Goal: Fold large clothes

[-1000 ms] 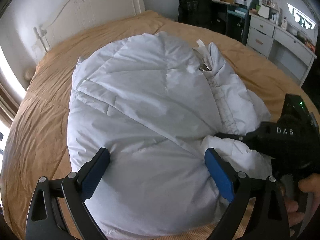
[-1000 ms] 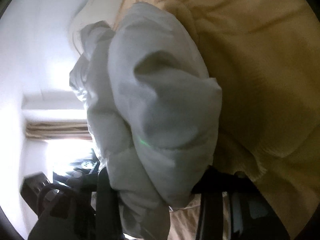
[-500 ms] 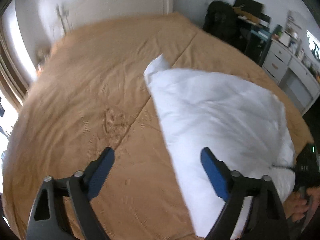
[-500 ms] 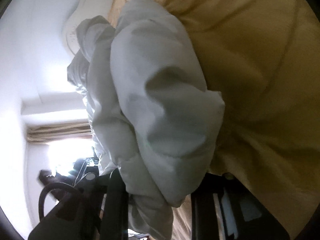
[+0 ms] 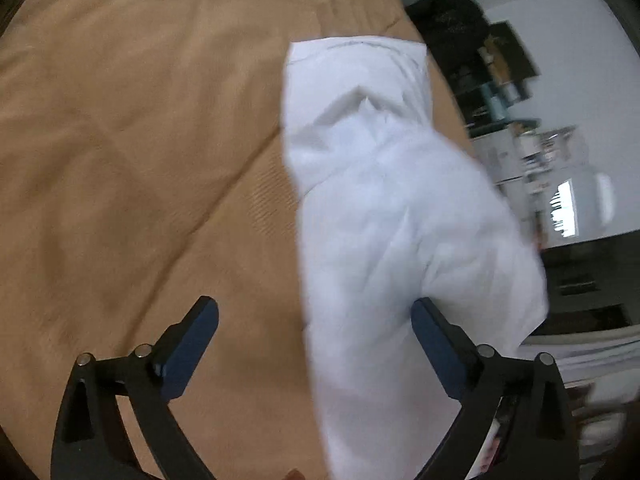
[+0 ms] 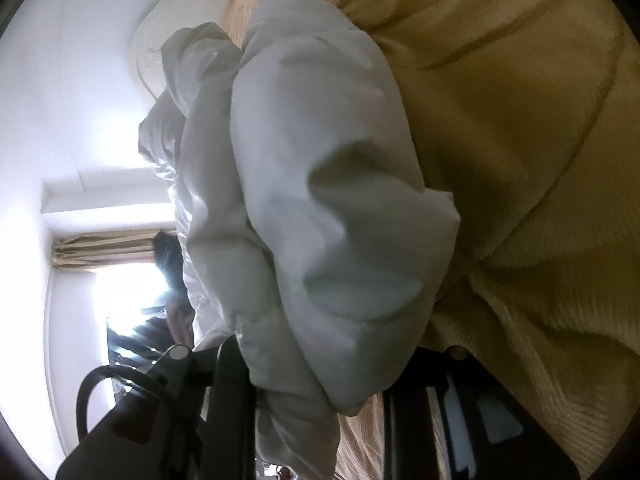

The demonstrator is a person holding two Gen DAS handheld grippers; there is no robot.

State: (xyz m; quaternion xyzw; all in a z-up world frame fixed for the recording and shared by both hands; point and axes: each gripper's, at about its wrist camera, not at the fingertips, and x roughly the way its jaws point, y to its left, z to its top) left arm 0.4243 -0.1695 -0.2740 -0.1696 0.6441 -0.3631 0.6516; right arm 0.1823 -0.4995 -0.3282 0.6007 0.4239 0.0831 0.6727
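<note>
Left wrist view. Left gripper (image 5: 314,334): jaws spread wide, blue pads (image 5: 188,346) far apart, nothing clamped between them. The white jacket (image 5: 384,216) passes between the jaws on the right-hand side; its edge lies against or just in front of the right pad, contact not certain through the blur. Left pad hangs over bare tan bedspread (image 5: 120,152). The jacket's long axis runs from beneath the jaws straight ahead and away, ending in a squared flat end at the far side. A dark bag (image 5: 452,20) and cluttered shelves (image 5: 512,136) stand beyond the bed, ahead and right of the jaws.

Right wrist view. Right gripper (image 6: 316,376): jaws closed onto a thick bunch of the jacket (image 6: 312,200), padded fabric bulging out over both fingers. The camera is rolled, so the bedspread (image 6: 520,140) fills the right side. The jacket stretches forward from the jaws, lifted off the bedspread near the grip. A curtain (image 6: 104,248) and bright window sit left of the jaws.
</note>
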